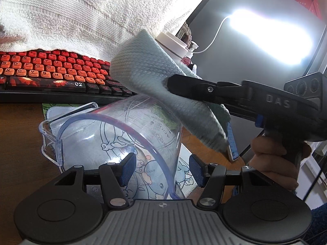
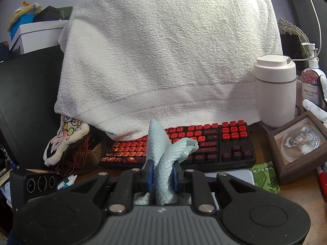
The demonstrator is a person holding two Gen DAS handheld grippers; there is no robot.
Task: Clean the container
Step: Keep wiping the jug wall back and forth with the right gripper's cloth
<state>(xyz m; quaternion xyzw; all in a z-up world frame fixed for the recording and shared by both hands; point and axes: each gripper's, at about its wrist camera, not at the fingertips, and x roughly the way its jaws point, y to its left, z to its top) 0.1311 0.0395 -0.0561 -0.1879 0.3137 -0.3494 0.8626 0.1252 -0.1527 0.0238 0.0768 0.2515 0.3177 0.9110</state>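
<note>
Fingers of the right gripper (image 2: 162,176), pinched tight on the pale green cloth (image 1: 163,85), hover above the clear container (image 1: 114,140), which lies tipped sideways, clamped between the left gripper's (image 1: 162,170) part-open pads, mouth facing left.

Beyond my jaws a thick white terry towel (image 2: 167,57) hangs over whatever stands at the back of the brown wooden desk (image 2: 296,196). Under its hem lies a black keyboard with glowing red keys (image 2: 204,145). Right of my right jaws stand a white cylindrical dispenser (image 2: 274,89) and a dark wooden picture frame (image 2: 298,147). Upper right of my left jaws, a bright glare spreads across a dark monitor screen (image 1: 255,10).
</note>
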